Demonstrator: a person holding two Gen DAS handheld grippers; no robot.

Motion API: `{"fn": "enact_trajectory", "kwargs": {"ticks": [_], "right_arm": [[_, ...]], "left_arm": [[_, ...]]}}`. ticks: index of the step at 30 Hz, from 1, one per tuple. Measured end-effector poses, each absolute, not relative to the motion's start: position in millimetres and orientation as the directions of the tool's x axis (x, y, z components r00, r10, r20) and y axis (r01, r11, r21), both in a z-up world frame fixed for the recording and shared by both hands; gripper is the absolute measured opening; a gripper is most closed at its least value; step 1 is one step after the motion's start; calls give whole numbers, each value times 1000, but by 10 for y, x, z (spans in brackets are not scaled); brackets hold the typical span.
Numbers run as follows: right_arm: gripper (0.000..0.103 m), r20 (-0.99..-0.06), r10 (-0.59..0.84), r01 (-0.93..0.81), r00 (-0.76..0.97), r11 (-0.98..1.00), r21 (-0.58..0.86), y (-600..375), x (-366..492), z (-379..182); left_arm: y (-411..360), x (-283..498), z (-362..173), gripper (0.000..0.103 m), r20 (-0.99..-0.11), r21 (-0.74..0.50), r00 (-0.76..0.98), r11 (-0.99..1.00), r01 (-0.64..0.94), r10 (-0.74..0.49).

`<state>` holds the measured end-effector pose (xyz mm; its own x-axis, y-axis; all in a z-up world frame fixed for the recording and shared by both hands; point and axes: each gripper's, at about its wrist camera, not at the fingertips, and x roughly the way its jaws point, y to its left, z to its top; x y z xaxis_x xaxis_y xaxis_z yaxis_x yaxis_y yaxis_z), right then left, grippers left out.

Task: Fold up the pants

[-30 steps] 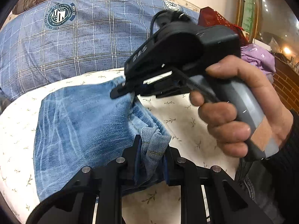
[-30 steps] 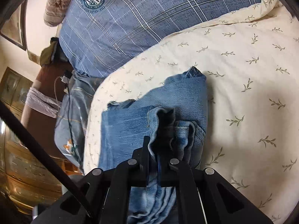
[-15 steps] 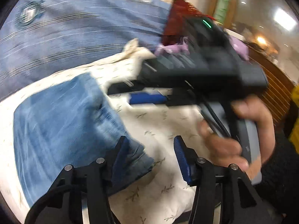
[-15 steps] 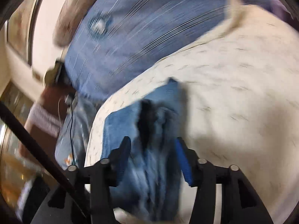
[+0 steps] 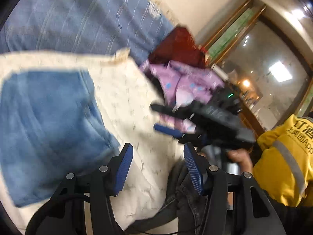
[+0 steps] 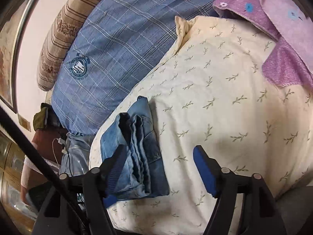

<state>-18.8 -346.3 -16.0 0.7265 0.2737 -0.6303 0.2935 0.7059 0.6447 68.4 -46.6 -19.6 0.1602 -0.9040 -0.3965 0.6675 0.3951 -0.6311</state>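
Resting folded on cream bedspread (image 6: 225, 101), left near edge: jeans (image 6: 135, 152). My left gripper (image 5: 156, 168) and right gripper (image 6: 158, 168), jaws wide, hold nothing; fold looks finished.

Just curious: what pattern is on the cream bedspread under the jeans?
Small green leafy sprigs on the cream bedspread, clearest in the right wrist view.

The jeans (image 6: 137, 152) are soft, faded blue denim cloth. The cream quilt (image 6: 225, 101) is smooth cloth with little leaf prints. The purple blanket (image 6: 281, 45) looks fuzzy. The right gripper (image 6: 158, 168) has ribbed blue pads (image 6: 203, 168).
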Motion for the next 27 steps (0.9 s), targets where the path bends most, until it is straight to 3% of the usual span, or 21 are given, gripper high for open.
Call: {"fn": "enact_trajectory", "kwargs": {"ticks": [2, 5, 10, 13, 15, 22, 27], "right_arm": [[74, -657, 289, 291, 696, 723, 626, -3338, -70, -165], [75, -706, 324, 267, 630, 763, 588, -3016, 137, -276], [77, -772, 359, 221, 525, 818, 531, -2491, 445, -498], [81, -853, 203, 228, 480, 911, 345, -2233, 509, -533], [80, -859, 174, 227, 481, 922, 314, -2196, 506, -526], [48, -882, 103, 142, 460, 972, 188, -1999, 512, -426], [38, -889, 153, 135, 432, 964, 231, -2115, 546, -396]], "left_arm": [[-121, 856, -128, 63, -343, -673, 225, 406, 619, -912], [318, 1219, -174, 64, -339, -730, 355, 482, 485, -871], [890, 1692, -418, 64, -499, -680, 522, 686, 259, -692], [1008, 1894, -717, 62, -582, -694, 496, 711, 109, -644], [980, 1974, -861, 62, -615, -691, 453, 718, 85, -645], [575, 2175, -1055, 62, -654, -669, 354, 730, 141, -668], [251, 2215, -943, 67, -680, -624, 357, 761, 176, -640]]}}
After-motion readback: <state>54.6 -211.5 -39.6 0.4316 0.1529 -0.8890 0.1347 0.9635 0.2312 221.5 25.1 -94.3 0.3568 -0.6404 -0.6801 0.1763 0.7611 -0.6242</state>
